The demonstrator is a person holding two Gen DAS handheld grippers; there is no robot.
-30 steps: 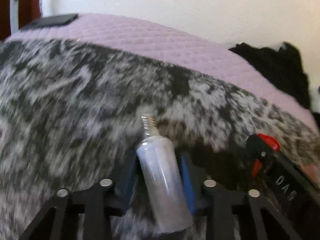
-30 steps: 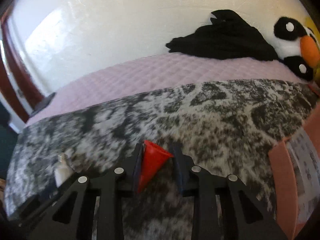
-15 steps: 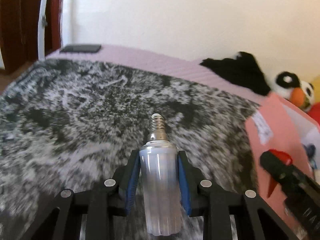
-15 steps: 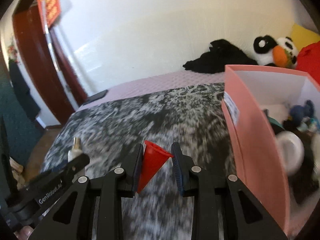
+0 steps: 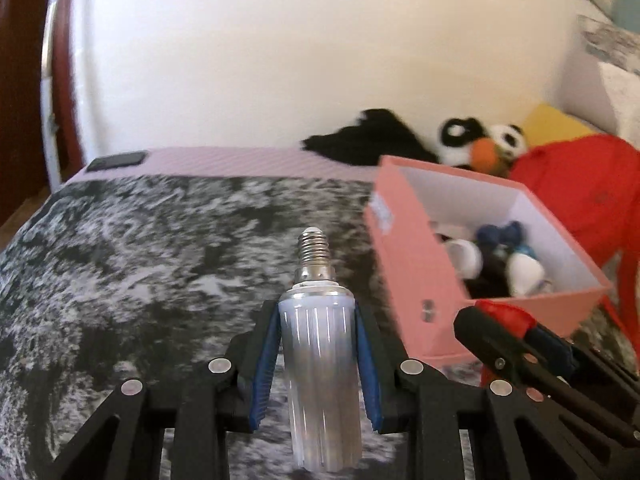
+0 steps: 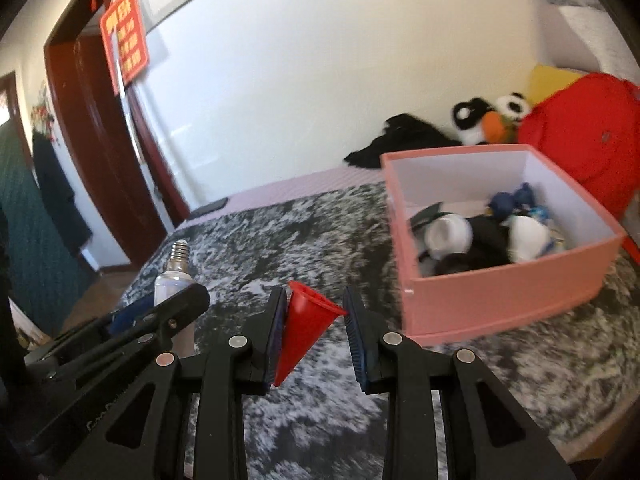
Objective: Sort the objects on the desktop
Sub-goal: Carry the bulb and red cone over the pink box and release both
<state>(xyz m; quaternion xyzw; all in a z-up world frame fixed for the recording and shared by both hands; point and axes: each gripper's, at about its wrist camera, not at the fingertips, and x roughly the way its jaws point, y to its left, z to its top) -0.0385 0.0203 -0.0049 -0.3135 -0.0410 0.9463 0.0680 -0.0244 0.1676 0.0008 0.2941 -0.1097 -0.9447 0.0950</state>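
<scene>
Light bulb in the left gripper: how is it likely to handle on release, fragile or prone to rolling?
The light bulb looks like a smooth, ribbed cylinder, so it would probably roll if laid sideways. Its translucent shell suggests it is light and may crack if dropped. The left gripper grips only its sides, so it might slip.

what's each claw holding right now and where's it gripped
The left claw holds a light bulb by the sides of its frosted body, screw base pointing forward. The right claw holds a small red funnel, pinched across its cone.

Box (image 6: 500,300) sits on the blanket (image 6: 280,240), right of both tools; plush toy (image 6: 486,118) behind it.
</scene>
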